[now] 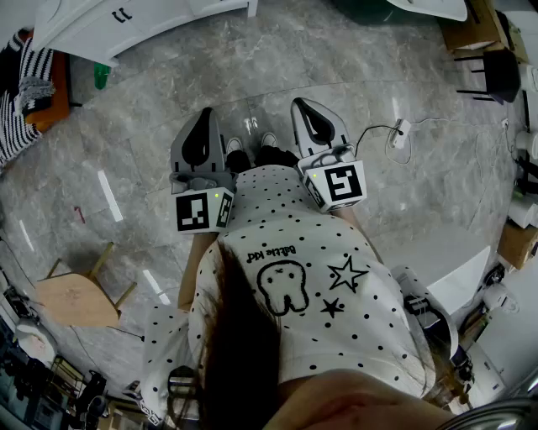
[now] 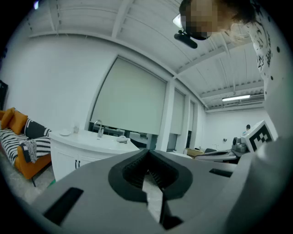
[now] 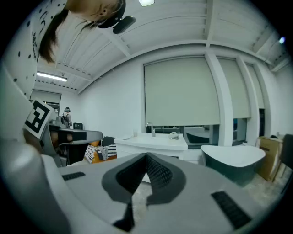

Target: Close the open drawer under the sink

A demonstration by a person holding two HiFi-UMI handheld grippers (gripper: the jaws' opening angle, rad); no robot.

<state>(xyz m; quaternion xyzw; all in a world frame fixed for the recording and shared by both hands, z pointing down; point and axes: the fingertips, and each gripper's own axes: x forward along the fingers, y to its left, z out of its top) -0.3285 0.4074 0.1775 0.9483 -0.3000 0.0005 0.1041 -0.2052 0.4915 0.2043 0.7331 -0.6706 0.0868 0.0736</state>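
Illegible upside-down lettering on dotted shirt (image 1: pixel 296 220)

Grey marble floor (image 1: pixel 151 168) carries the white sink cabinet (image 1: pixel 126 21). Small green obj. (image 1: pixel 101 76) sits just beside the cabinet's base. Wooden stool (image 1: pixel 76 298) stands well apart from the cabinet. White power strip (image 1: pixel 402 133) w/ cable lies far off to the cabinet's right.

Sofa (image 3: pixel 98 154) left of sink cabinet (image 3: pixel 153 145) — bathtub (image 3: pixel 233 160) on its right
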